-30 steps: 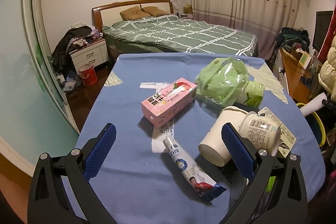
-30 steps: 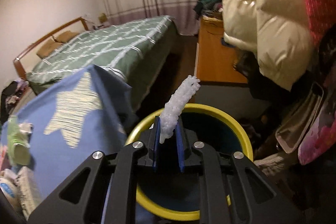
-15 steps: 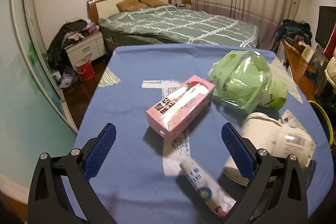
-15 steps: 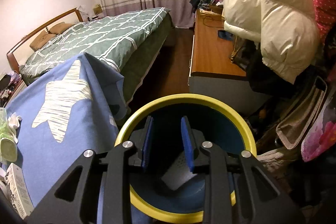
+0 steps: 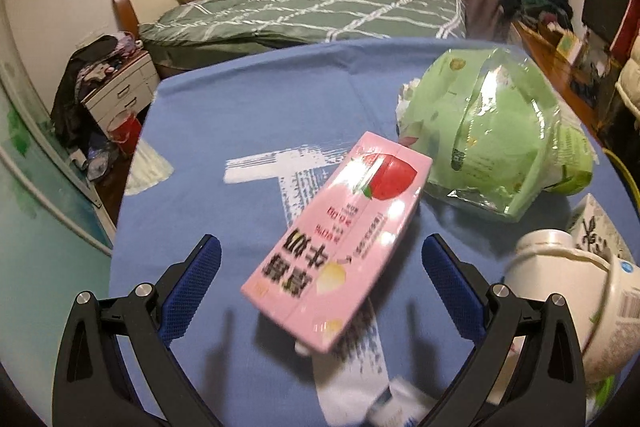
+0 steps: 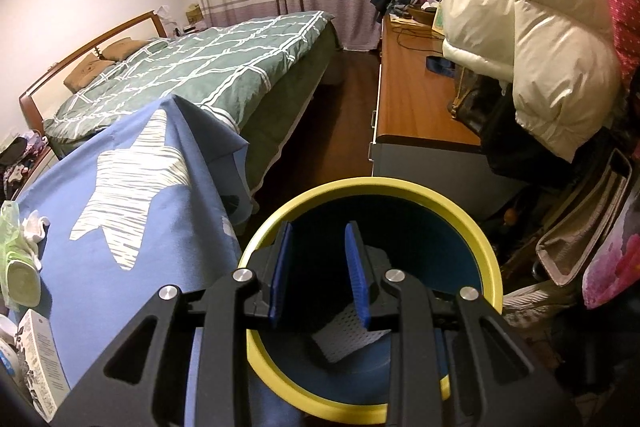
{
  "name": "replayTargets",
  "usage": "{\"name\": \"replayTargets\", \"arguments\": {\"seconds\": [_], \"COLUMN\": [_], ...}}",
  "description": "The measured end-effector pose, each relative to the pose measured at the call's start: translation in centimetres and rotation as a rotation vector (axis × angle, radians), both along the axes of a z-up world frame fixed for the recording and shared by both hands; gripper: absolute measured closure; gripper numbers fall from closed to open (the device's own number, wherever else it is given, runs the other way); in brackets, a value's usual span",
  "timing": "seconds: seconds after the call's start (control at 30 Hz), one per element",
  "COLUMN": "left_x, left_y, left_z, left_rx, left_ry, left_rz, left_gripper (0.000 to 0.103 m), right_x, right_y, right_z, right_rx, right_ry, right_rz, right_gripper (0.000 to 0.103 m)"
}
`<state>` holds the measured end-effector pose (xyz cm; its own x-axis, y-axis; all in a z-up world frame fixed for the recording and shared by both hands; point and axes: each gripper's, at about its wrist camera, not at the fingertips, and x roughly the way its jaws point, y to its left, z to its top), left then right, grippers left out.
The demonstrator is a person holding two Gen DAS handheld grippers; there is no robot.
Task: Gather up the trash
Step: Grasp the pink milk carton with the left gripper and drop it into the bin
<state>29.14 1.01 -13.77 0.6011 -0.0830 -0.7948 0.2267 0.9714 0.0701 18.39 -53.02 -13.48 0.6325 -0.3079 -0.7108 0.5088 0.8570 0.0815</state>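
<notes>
Blue tablecloth (image 5: 248, 115) still littered: my right tongs (image 6: 318, 269), now parted and empty, dropped the foam strip into the bin (image 6: 472, 227); left tongs (image 5: 320, 275) (wide open) close on the pink carton (image 5: 340, 243).

Table cloth (image 5: 248, 115): blue, white brushed star and stripe prints. Carton (image 5: 340, 243): pink, red strawberry graphic, black lettering. Bag (image 5: 500, 135): translucent light green. Cup (image 5: 560, 279): white. Bin (image 6: 404, 187): yellow rim, dark blue interior. Gripper pads (image 6: 282, 267): blue; frames black. Bedspread (image 6: 208, 75): green, white grid.
</notes>
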Motion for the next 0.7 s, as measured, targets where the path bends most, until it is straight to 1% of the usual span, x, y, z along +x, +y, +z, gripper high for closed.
{"name": "replayTargets", "arguments": {"seconds": [0.1,0.17,0.23,0.27,0.33,0.37,0.4,0.47,0.53,0.67,0.7], "left_x": [1.3,1.9,2.5,2.8,3.0,3.1,3.1,2.8,2.3,0.6,-0.4], "left_y": [-0.4,-0.6,-0.7,-0.7,-0.9,-0.9,-0.9,-1.2,-1.5,-1.9,-2.2], "left_z": [-0.8,-1.3,-1.7,-1.9,-2.1,-2.1,-2.0,-1.5,-0.5,2.7,3.9], "left_rx": [0.009,0.010,-0.010,-0.023,-0.054,-0.067,-0.075,-0.083,-0.072,-0.066,-0.064], "left_ry": [0.029,0.045,0.068,0.077,0.080,0.083,0.083,0.068,0.035,-0.030,-0.052], "left_rz": [-0.011,-0.018,-0.015,-0.010,-0.010,-0.009,-0.005,-0.002,0.006,0.034,0.036], "left_gripper": [0.005,0.012,0.023,0.024,0.041,0.045,0.051,0.051,0.052,0.052,0.052], "right_x": [0.0,0.0,0.0,0.0,0.0,0.0,0.0,-0.1,-0.3,-0.9,-1.2], "right_y": [0.0,0.0,-0.1,-0.1,-0.2,-0.2,-0.1,0.0,0.0,0.0,0.1], "right_z": [0.0,0.0,0.0,0.0,0.0,0.0,0.0,0.0,0.0,0.3,0.4], "right_rx": [0.001,0.003,0.008,0.010,0.017,0.018,0.019,0.022,0.025,0.034,0.034], "right_ry": [0.000,-0.001,-0.002,-0.003,-0.004,-0.004,-0.005,-0.009,-0.014,-0.024,-0.028], "right_rz": [-0.001,-0.001,-0.001,0.000,0.003,0.004,0.006,0.012,0.016,0.022,0.025], "right_gripper": [0.077,0.077,0.077,0.077,0.077,0.077,0.077,0.077,0.077,0.077,0.077]}}
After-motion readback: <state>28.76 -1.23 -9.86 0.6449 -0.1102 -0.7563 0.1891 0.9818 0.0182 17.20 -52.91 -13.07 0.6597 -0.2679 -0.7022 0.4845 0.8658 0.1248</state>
